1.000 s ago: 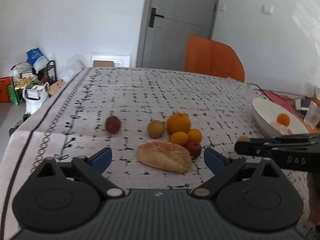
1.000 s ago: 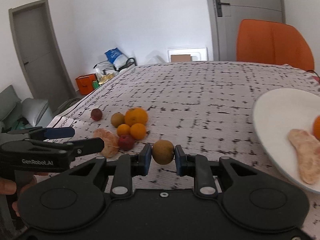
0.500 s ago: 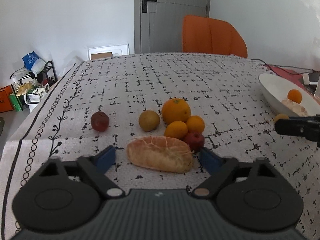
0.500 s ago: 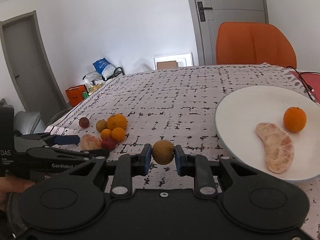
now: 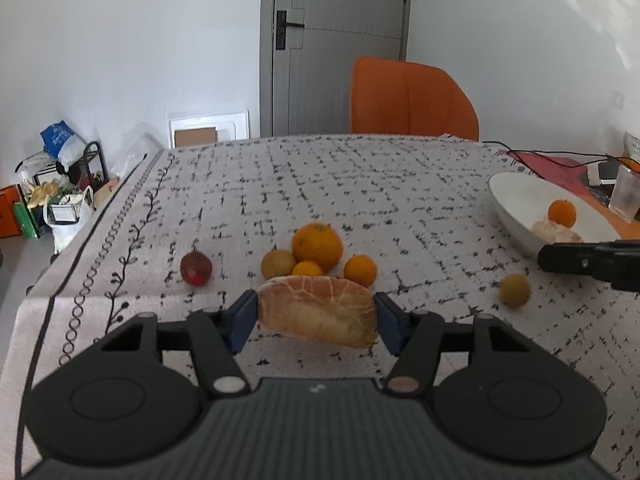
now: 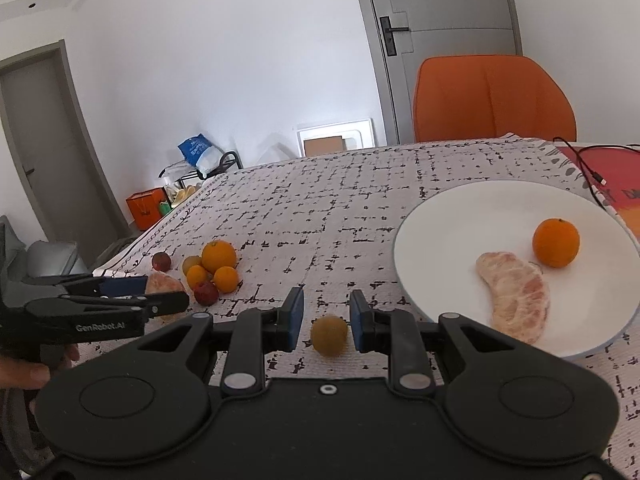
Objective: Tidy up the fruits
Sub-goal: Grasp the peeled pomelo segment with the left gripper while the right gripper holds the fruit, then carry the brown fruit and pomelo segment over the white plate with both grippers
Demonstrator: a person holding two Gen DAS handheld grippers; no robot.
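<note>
Pale segment [image 5: 318, 310] sits pinched endwise in my left gripper [image 5: 314, 314], jaws just closed, plate [image 6: 440, 216]-bound; my right gripper [image 6: 326, 316] stands slightly apart, brown fruit [image 6: 329, 336] loose below.

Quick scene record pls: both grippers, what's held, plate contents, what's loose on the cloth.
left gripper: jaws have just been closing; pads press both ends of the peeled citrus segment
right gripper: open; small brown fruit between the pads, not gripped, blurred
plate: orange, second peeled segment
brown fruit vs plate: outside the rim
loose on tablecloth: large orange, small oranges, yellowish fruit, red fruit, second red fruit
</note>
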